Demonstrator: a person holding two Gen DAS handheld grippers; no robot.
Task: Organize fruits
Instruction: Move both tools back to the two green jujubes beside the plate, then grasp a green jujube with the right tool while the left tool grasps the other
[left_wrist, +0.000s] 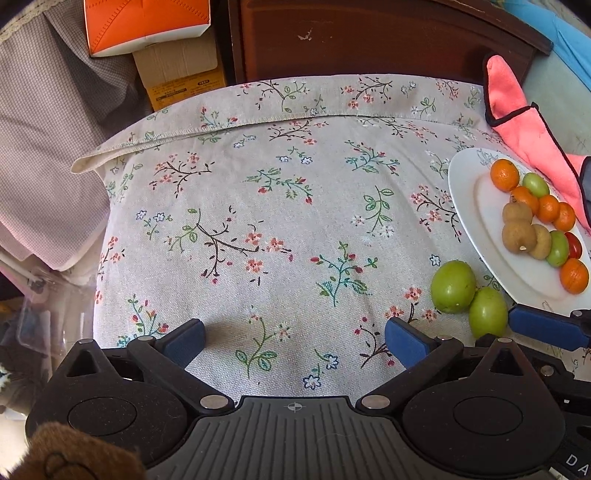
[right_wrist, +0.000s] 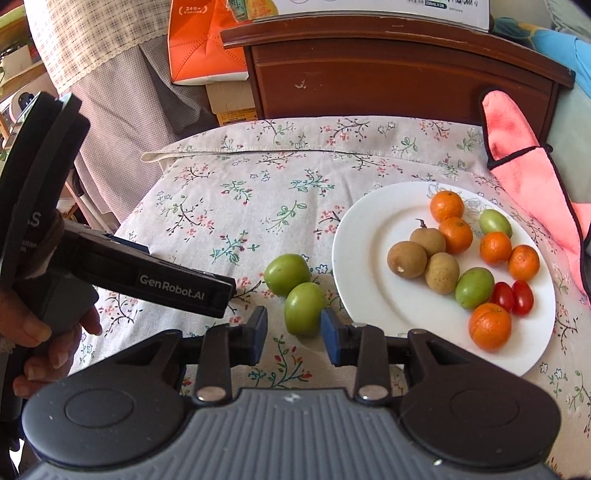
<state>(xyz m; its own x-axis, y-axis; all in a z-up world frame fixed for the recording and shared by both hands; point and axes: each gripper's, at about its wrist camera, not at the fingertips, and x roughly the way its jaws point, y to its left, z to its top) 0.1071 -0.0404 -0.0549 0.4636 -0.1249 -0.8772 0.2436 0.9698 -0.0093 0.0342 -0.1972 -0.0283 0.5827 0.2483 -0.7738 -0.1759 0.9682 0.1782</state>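
Only the right wrist view shows the right gripper with jaws apart around a round green fruit, while the left gripper gapes wide over the floral cloth.

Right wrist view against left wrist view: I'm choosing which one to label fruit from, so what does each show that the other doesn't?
Only the right wrist view shows the whole white plate, both red tomatoes, and the person's hand holding the left gripper. Only the left wrist view shows that gripper's open jaws over bare floral cloth. Both show two green fruits off the plate, the right gripper, and the pink towel.
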